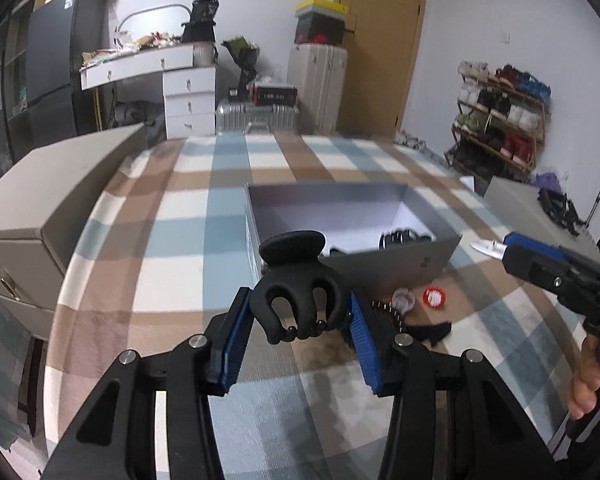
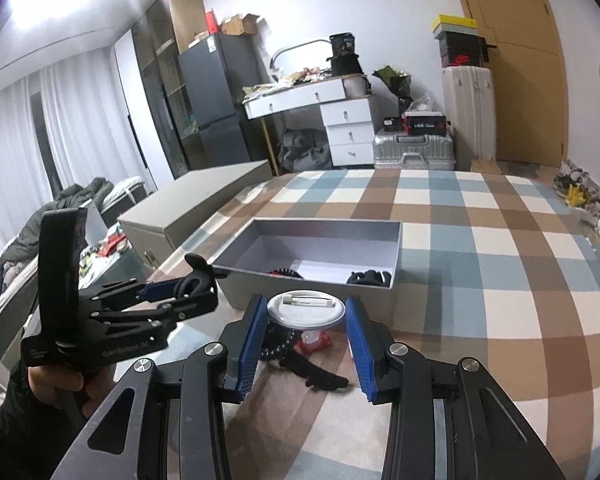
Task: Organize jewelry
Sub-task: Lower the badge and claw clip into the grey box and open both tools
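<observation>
In the left wrist view my left gripper (image 1: 299, 300) is shut on a black hair claw clip (image 1: 296, 280), held just above the checked cloth in front of the grey open box (image 1: 400, 268). My right gripper (image 2: 306, 309) is shut on a white round badge (image 2: 306, 312), flat between the blue pads, just short of the box's (image 2: 312, 294) near wall. The right wrist view shows the left gripper (image 2: 188, 292) with the clip (image 2: 196, 276) to the box's left. Inside the box lie another black clip (image 2: 370, 278) and a dark beaded bracelet (image 2: 284, 272).
On the cloth by the box's near wall lie a small clear round pot (image 1: 403, 300), a red and white round piece (image 1: 435, 297), a string of black beads (image 2: 278, 346) and a black strap-like piece (image 2: 316, 376). A grey cabinet (image 1: 52, 200) stands to the left of the bed.
</observation>
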The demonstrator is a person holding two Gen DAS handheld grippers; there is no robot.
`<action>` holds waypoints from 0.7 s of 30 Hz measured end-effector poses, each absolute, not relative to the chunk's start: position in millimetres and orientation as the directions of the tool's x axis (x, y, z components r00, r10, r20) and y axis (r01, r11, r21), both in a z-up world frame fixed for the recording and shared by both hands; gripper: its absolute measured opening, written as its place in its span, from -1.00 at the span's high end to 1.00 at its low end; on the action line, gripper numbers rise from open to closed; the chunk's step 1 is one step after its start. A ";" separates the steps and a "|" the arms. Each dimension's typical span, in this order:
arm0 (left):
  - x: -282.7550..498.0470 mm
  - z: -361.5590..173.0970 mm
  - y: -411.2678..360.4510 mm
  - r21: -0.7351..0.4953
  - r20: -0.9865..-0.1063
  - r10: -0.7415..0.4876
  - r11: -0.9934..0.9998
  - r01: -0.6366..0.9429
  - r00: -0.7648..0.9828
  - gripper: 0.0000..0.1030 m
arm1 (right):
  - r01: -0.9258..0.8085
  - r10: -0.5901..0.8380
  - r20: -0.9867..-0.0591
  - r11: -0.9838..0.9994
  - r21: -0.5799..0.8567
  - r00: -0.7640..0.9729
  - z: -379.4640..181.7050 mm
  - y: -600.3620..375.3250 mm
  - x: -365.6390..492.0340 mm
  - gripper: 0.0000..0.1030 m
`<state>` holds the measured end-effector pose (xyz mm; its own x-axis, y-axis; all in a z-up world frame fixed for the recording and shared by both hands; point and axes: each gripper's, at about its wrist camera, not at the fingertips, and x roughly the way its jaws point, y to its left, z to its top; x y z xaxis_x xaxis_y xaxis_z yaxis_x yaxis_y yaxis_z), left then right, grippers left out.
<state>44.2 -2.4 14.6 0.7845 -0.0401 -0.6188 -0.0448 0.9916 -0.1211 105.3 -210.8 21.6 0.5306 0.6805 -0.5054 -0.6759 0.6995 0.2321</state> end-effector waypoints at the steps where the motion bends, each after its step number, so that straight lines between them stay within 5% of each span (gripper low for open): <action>1: 44.9 17.2 -1.9 -0.119 -0.608 -0.036 0.992 -0.047 0.793 0.20 | -0.671 0.682 -0.497 0.702 0.239 0.536 22.6 -212.2 105.9 0.24; 21: 63.5 38.2 0.1 -0.122 -0.475 -0.030 0.992 -0.032 0.880 0.19 | -0.617 0.692 -0.428 0.718 0.323 0.581 31.9 -200.0 134.1 0.24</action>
